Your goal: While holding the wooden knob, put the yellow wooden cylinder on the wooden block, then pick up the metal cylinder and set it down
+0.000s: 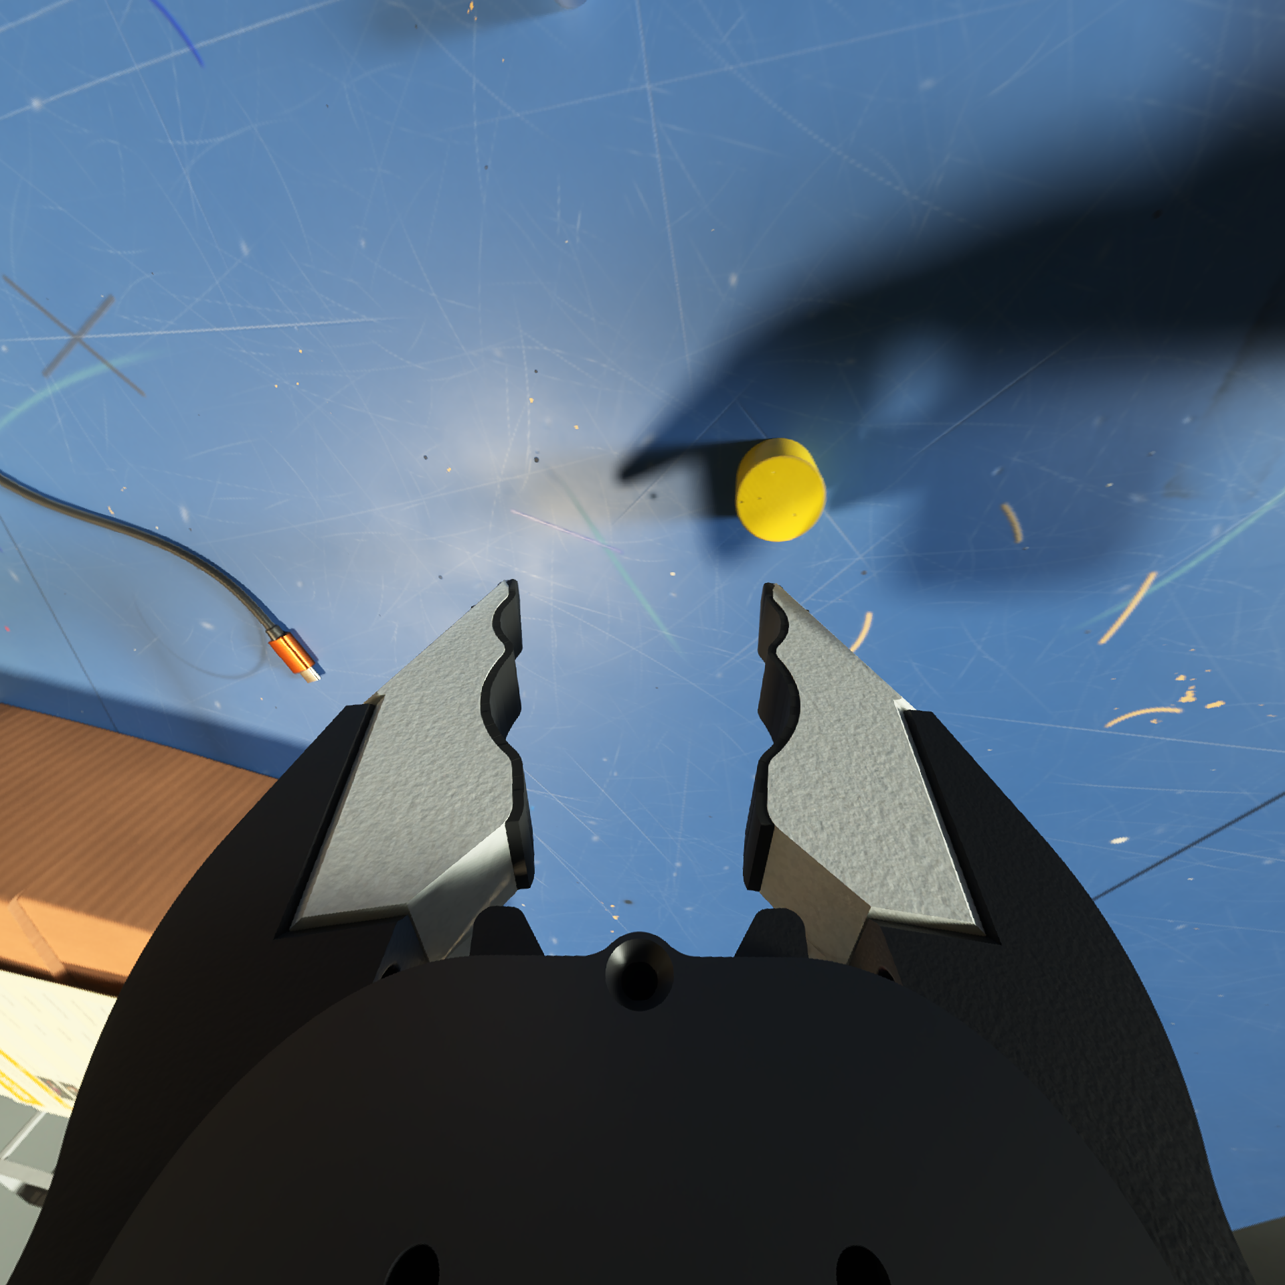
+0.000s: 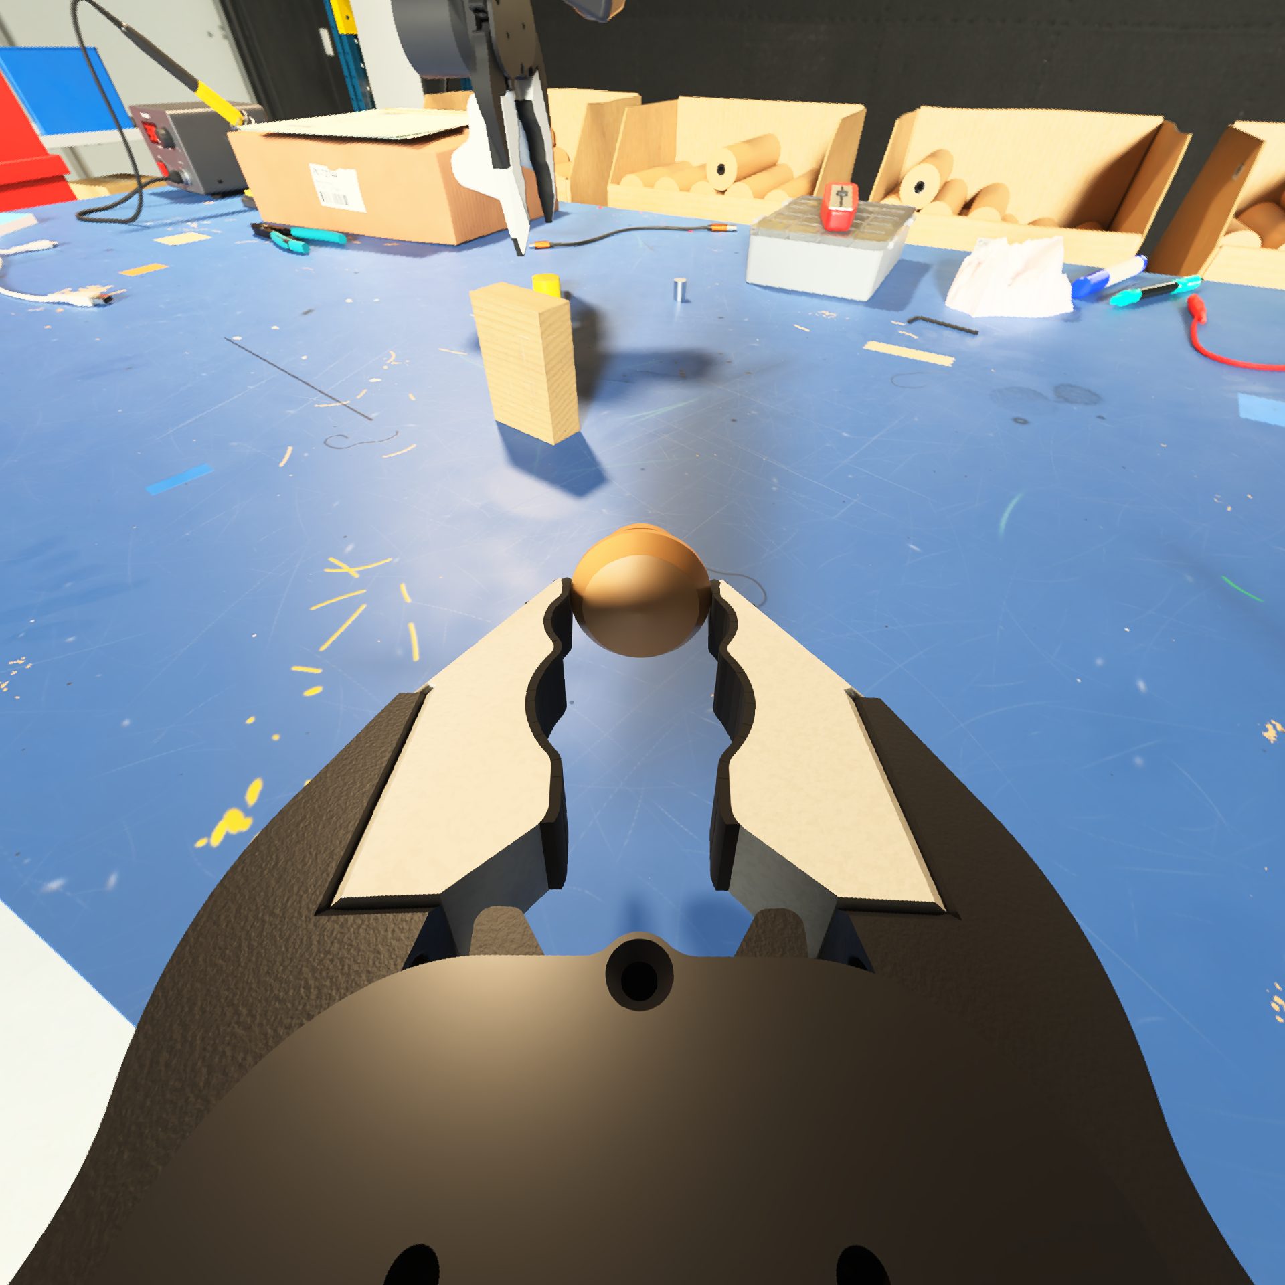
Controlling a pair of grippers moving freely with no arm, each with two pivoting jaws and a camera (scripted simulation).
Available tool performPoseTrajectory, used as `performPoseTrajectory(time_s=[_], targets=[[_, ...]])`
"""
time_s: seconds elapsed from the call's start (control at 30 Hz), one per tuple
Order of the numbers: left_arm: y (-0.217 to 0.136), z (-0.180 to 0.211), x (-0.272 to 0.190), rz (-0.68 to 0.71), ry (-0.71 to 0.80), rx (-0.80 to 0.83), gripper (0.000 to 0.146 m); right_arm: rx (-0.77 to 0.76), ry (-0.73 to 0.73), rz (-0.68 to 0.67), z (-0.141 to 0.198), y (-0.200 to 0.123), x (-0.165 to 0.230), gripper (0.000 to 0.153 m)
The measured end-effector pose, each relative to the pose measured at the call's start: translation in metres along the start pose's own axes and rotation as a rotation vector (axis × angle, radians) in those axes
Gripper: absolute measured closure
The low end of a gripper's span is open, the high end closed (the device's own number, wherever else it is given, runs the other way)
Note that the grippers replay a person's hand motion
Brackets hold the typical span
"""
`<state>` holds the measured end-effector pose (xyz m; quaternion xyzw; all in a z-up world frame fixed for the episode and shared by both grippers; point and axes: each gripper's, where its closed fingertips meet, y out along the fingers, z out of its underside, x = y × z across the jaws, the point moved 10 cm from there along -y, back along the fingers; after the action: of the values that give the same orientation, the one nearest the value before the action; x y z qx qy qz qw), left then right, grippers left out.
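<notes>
Above the blue table [image 1: 417, 208], left hand-held gripper [image 1: 640, 591] spread wide, empty, right hand-held gripper [image 2: 640, 591] clamping wooden knob [image 2: 640, 591]

The cylinder [image 2: 546, 285] stands behind the block [image 2: 526, 361], metal cylinder [image 2: 680, 290] rightward.

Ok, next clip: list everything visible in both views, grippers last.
wooden knob: 1, tan, in right jaws
wooden block: 1, pale, upright mid-table
yellow cylinder: 1, on table behind block
metal cylinder: 1, silver, right of block
cardboard box: 1, brown, far left
grey tray: 1, far right
cable: 1, black, orange plug
table: 1, blue, scratched
left gripper: open, above yellow cylinder
right gripper: shut on knob
</notes>
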<state>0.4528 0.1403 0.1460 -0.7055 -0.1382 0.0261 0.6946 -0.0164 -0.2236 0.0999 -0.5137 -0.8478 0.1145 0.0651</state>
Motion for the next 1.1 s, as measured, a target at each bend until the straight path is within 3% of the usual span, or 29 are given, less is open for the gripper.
performPoseTrajectory(time_s=[0.23, 0.4, 0.77, 0.87, 0.93, 1.1], targets=[[0.024, 0.003, 0.011, 0.026, 0.049, 0.1, 0.087, 0.018, 0.017, 0.011, 0.003, 0.007, -0.001, 0.114], [0.03, -0.003, 0.002, 0.075, 0.077, 0.074, 0.108, 0.019, 0.016, 0.009, 0.002, 0.012, 0.0, 0.114], [0.028, -0.016, -0.029, 0.103, 0.185, 0.002, 0.106, 0.021, 0.003, -0.002, 0.0, 0.013, 0.004, 0.114], [0.028, -0.014, -0.031, 0.095, 0.202, -0.006, 0.115, 0.019, 0.002, 0.0, 0.0, 0.011, 0.004, 0.114], [0.023, -0.015, -0.035, 0.098, 0.217, -0.008, 0.124, 0.015, -0.005, 0.003, -0.002, 0.01, 0.003, 0.114], [-0.025, -0.033, -0.063, 0.11, 0.248, -0.114, 0.125, -0.007, -0.006, 0.001, -0.005, 0.008, 0.003, 0.114]])
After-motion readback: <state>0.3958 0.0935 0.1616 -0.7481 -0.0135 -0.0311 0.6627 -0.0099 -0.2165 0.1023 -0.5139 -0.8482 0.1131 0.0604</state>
